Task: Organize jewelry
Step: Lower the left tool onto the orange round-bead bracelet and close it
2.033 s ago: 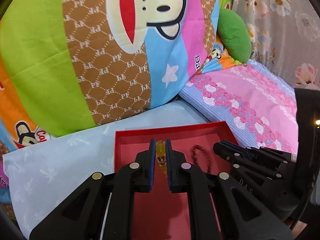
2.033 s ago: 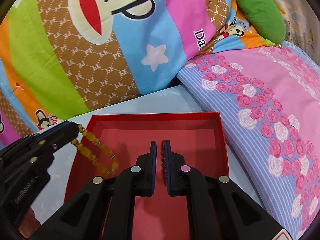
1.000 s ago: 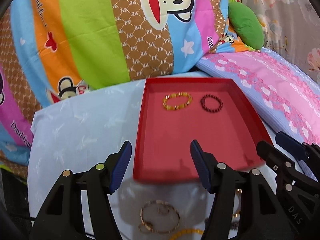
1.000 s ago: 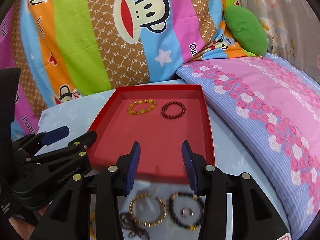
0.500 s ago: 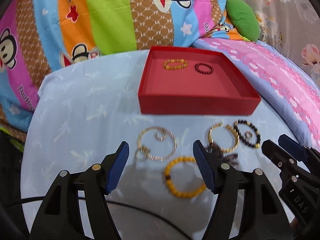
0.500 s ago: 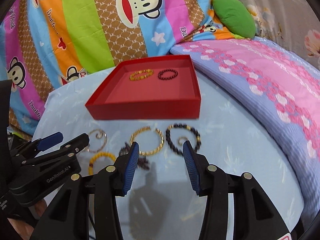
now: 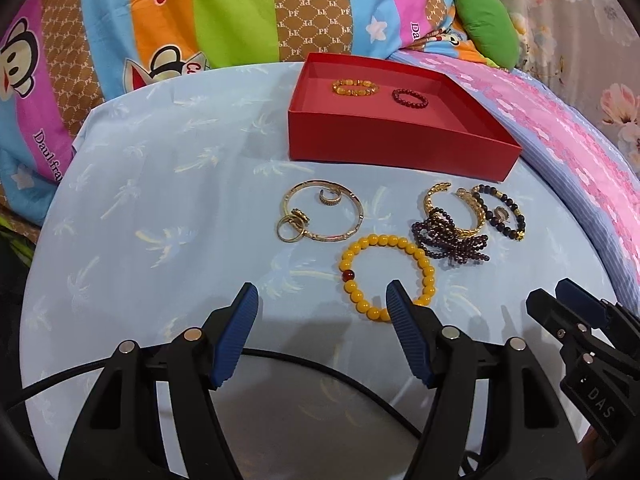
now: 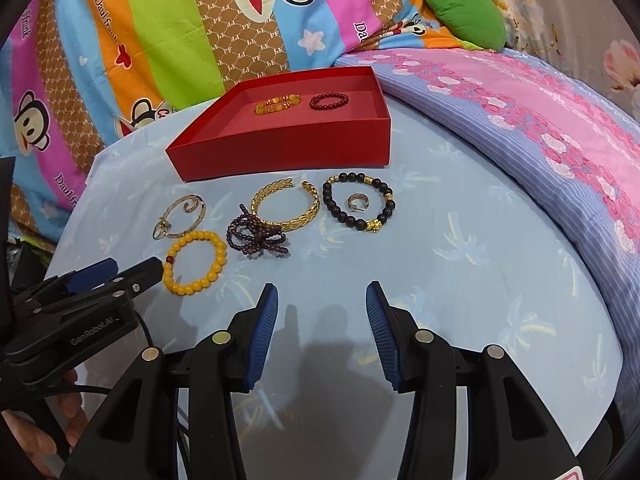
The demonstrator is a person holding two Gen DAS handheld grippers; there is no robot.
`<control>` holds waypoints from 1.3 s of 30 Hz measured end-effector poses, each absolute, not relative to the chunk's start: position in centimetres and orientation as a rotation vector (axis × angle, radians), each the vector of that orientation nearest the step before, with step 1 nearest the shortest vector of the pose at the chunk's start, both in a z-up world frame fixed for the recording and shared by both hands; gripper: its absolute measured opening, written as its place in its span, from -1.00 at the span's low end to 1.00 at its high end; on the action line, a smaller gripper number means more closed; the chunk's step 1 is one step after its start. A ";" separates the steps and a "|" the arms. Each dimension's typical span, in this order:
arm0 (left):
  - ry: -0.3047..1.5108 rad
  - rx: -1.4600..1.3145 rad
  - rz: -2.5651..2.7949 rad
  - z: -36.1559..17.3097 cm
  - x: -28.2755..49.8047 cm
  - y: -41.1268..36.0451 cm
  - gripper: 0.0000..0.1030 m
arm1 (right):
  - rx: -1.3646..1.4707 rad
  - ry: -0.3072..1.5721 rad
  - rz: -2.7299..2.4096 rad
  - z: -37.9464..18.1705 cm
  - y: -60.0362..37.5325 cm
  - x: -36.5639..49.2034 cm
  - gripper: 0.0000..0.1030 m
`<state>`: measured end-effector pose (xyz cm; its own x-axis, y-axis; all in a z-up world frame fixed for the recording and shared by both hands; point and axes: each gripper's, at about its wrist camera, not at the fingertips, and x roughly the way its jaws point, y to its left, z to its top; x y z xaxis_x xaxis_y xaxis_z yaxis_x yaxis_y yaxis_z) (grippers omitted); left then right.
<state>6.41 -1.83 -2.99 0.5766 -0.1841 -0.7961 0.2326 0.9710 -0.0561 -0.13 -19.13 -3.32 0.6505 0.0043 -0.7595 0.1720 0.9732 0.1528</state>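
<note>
A red box (image 7: 400,148) (image 8: 280,152) sits at the far side of the light blue cloth. It holds an amber bead bracelet (image 7: 354,87) (image 8: 278,104) and a dark red bead bracelet (image 7: 409,98) (image 8: 329,101). In front of it lie a thin gold bangle with rings (image 7: 356,222) (image 8: 170,234), a yellow bead bracelet (image 7: 428,266) (image 8: 220,256), a purple bead strand (image 7: 450,238) (image 8: 256,236), a gold cuff (image 7: 474,226) (image 8: 288,206) and a black bead bracelet (image 7: 516,220) (image 8: 358,202). My left gripper (image 7: 322,306) (image 8: 132,272) is open and empty, near the yellow bracelet. My right gripper (image 8: 320,302) (image 7: 556,294) is open and empty.
Colourful cartoon-print pillows (image 8: 160,32) stand behind the box. A pink floral quilt (image 8: 520,120) lies to the right and a green cushion (image 8: 460,8) at the back right. A black cable (image 7: 300,358) runs across the cloth near my left gripper.
Both grippers let go of the amber and dark red bracelets in the box, opened, and drew back toward the near edge, bringing the loose jewelry on the cloth into view.
</note>
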 end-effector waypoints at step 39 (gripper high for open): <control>0.934 0.079 -0.317 -2.8 8.6 -3.0 -0.86 | 0.209 0.863 -0.171 -3.6 -22.0 3.2 -0.12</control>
<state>8.55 -3.02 -2.83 0.5520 -0.2335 -0.8005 0.3013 0.9510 -0.0697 3.18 -21.98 -3.56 0.6383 -0.0648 -0.7671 0.2329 0.9660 0.1122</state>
